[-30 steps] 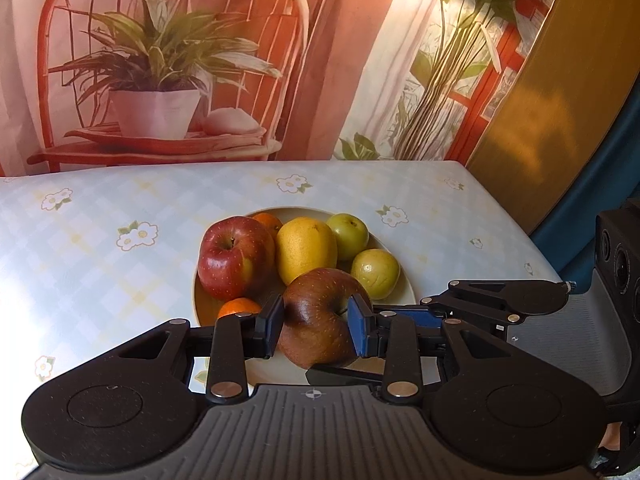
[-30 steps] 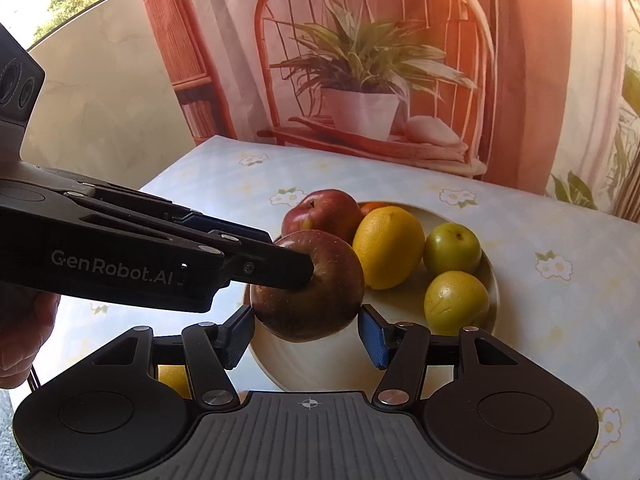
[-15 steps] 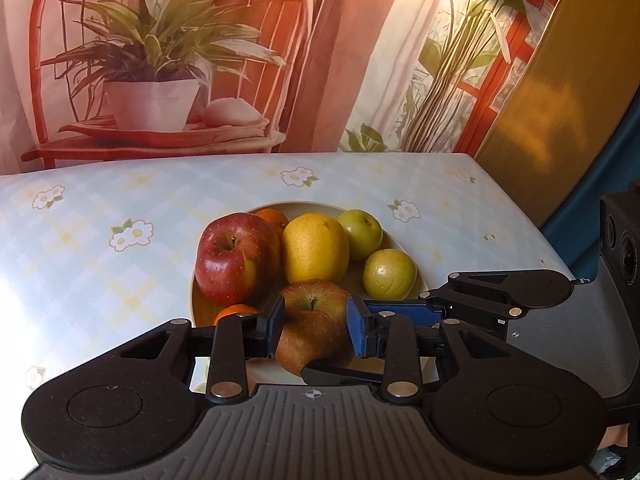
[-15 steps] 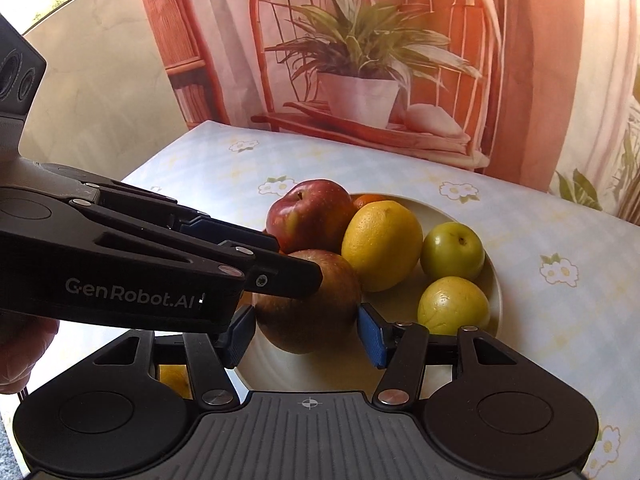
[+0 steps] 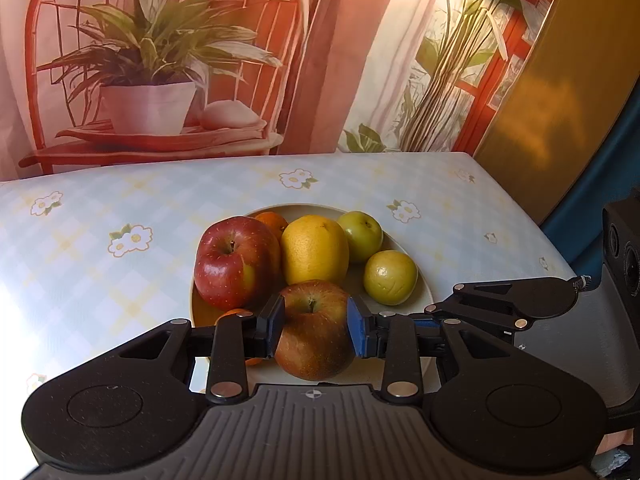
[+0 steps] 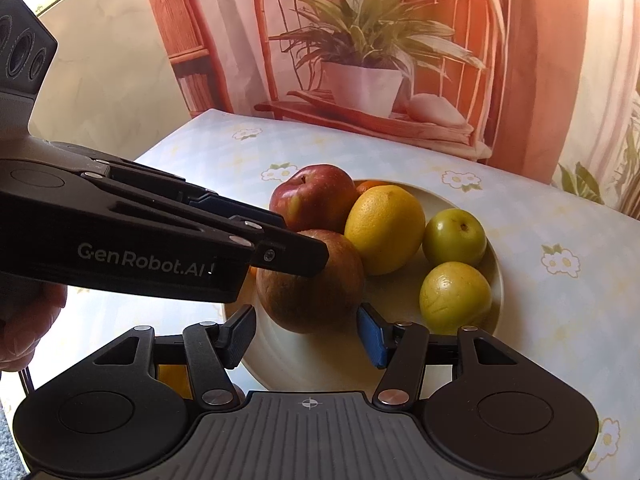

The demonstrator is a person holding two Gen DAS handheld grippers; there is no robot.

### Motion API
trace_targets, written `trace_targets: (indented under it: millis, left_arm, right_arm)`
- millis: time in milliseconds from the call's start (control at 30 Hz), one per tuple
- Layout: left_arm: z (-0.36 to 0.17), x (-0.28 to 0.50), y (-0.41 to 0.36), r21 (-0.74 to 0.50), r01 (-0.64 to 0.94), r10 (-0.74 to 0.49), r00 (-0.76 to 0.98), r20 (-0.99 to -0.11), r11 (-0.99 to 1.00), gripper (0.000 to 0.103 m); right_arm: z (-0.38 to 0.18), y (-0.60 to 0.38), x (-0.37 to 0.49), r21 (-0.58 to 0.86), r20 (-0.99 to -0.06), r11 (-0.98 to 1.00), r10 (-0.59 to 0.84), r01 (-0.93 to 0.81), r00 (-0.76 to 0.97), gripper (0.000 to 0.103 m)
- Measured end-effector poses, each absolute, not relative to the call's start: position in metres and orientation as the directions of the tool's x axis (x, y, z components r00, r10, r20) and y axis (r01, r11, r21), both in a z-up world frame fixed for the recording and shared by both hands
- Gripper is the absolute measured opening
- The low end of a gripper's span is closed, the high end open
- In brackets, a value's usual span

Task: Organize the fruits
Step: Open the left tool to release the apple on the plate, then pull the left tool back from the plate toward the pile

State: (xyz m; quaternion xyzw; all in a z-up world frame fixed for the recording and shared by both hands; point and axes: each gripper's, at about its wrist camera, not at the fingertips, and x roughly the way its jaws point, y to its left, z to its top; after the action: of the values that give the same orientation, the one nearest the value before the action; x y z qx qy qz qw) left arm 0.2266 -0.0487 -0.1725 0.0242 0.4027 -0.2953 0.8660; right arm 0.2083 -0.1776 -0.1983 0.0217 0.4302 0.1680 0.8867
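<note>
Since a second ago the brown-red apple [image 5: 314,332] has come down from above the plate [image 5: 418,280] to its near edge, stem now up; left gripper [image 5: 316,326] stays pinched on it, blue pads pressing both sides. Right gripper [image 6: 306,330] sits just in front of the same apple, its jaws spread, pads clear of the fruit on either side. A hand [image 6: 28,332] shows at the left edge of the right wrist view, behind the left gripper body.

On the plate, near to far: a small orange fruit [image 5: 236,314] at the plate's near-left rim, mostly hidden by the left finger; a red apple [image 5: 234,262] left; a yellow citrus [image 5: 314,250] centre, just beyond the held apple; a yellow-green round fruit [image 5: 390,276] right; a greener one [image 5: 360,236] behind it; another orange fruit [image 5: 274,222] at the far rim, behind the red apple.

Plate rests mid tabletop [image 5: 100,248], which has a pale checked cloth with daisies. Beyond the tabletop's far edge, a backdrop [image 5: 160,80] printed with a potted plant on a red chair.
</note>
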Motion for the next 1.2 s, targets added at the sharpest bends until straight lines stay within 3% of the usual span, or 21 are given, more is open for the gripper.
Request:
trace_targets:
  millis: [67, 200, 267, 1200]
  left_arm:
    - [-0.173, 0.227, -0.049, -0.198, 0.531, -0.493, 0.501, -0.711, 0.824, 0.037]
    - [-0.173, 0.227, -0.048, -0.205, 0.527, -0.496, 0.5, -0.71, 0.825, 0.037]
    - [-0.173, 0.227, -0.048, -0.207, 0.525, -0.496, 0.5, -0.71, 0.826, 0.037]
    - [-0.16, 0.199, -0.008, -0.145, 0.447, -0.413, 0.59, -0.694, 0.883, 0.036]
  right_arm:
    - [-0.201, -0.179, 0.209, 0.199, -0.761, 0.943, 0.321, -0.268, 0.564, 0.051]
    - [-0.209, -0.18, 0.209, 0.217, -0.766, 0.941, 0.328, -0.258, 0.553, 0.033]
    - [-0.21, -0.179, 0.209, 0.223, -0.763, 0.941, 0.331, -0.255, 0.555, 0.032]
    - [-0.204, -0.17, 0.198, 0.161, -0.782, 0.953, 0.281, -0.255, 0.556, 0.037]
